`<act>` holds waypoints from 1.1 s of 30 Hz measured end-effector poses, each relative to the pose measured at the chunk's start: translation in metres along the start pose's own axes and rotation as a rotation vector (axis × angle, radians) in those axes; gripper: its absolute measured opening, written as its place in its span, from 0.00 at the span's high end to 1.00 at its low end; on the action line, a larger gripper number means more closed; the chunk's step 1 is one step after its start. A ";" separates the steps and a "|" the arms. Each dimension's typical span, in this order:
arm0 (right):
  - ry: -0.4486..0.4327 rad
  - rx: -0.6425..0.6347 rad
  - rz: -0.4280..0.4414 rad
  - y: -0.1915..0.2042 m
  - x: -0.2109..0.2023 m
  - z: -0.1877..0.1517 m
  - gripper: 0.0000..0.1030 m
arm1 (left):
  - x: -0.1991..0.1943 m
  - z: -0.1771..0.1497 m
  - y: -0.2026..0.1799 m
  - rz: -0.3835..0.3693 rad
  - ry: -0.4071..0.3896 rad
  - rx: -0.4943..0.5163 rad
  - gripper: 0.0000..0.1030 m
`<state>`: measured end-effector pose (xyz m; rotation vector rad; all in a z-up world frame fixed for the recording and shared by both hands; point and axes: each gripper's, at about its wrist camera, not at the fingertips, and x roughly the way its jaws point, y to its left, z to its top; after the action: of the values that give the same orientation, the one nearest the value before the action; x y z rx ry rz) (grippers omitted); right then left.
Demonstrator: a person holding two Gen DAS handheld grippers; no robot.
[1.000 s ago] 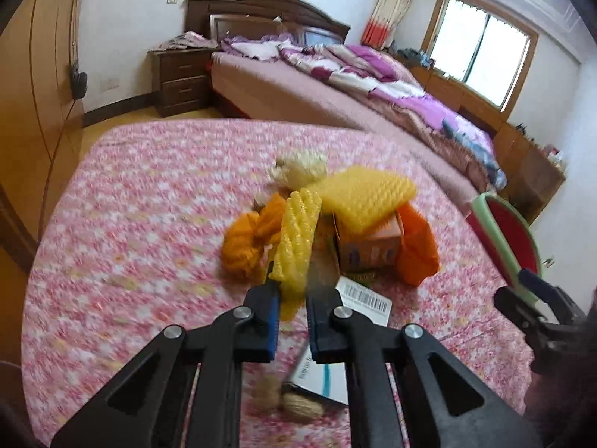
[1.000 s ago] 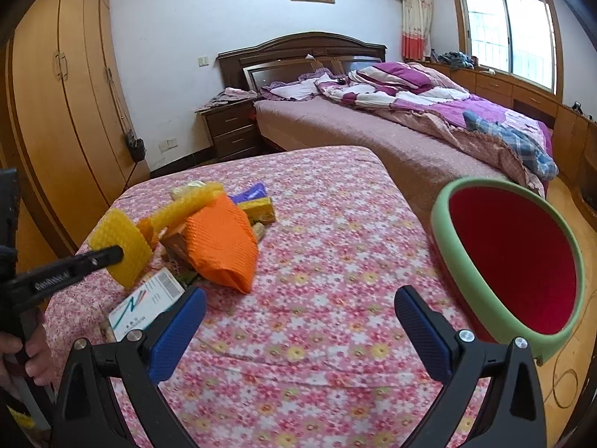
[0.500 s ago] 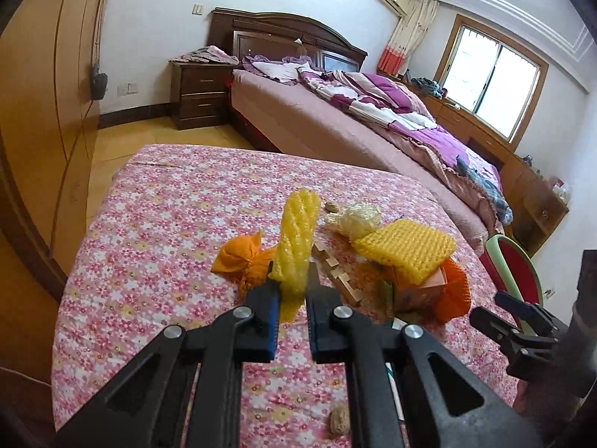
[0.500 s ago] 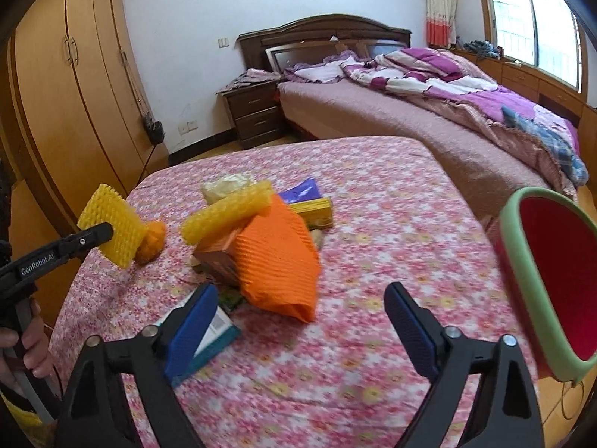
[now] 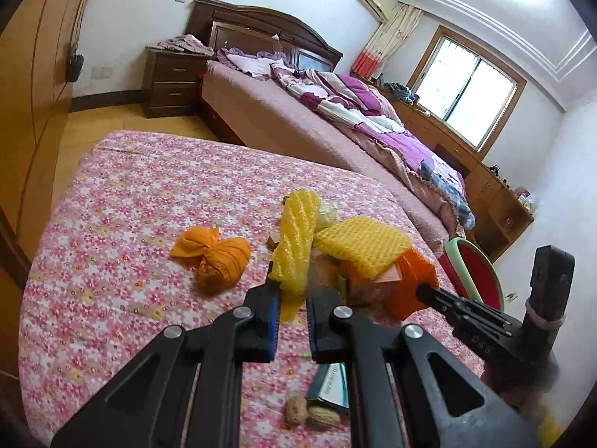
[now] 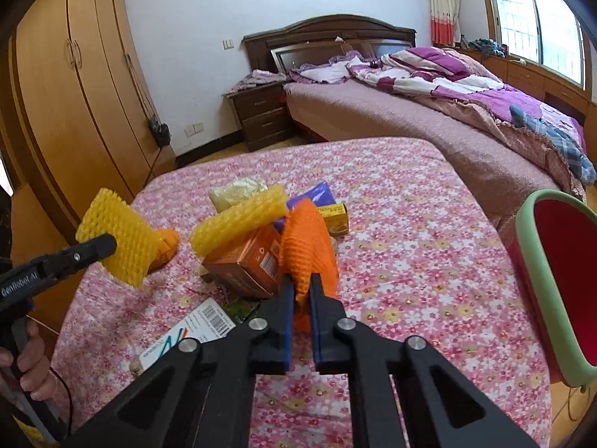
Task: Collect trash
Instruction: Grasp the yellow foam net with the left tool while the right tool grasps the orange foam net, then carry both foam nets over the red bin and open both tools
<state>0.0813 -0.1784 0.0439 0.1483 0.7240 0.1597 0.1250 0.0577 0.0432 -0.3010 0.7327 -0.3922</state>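
Already both grippers carry something. The left gripper (image 5: 291,300) has its jaws pinching the lower end of a yellow foam net (image 5: 294,239), which stands lifted off the bedspread with its long axis running up and away from the jaws; in the right wrist view the same net (image 6: 119,237) hangs in the air, clear of the pile. The right gripper (image 6: 300,298) has its jaws pressed onto the near edge of an orange foam net (image 6: 306,246), whose length also runs straight ahead from the jaws; it seems to rest against the orange box (image 6: 244,265), under a second yellow net (image 6: 238,222).

What the coming move likely turns on is the bin (image 6: 537,280), green-rimmed and red inside, standing off the bed's edge on the right. It lies to the right of the right jaws and near them, while the left gripper is well apart from it, with the pile between. So the right hand is probably the nearer one to drop first, swinging rightward over the rim; the left would have to cross over the heap.
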 end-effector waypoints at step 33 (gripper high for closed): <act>-0.168 0.153 -0.061 -0.091 -0.170 0.029 0.94 | -0.035 0.031 -0.151 -0.099 0.036 0.159 0.89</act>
<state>-0.0165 -0.3036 0.1579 0.2821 0.5723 0.0326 0.0865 -0.0562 0.1457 -0.1811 0.7195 -0.5479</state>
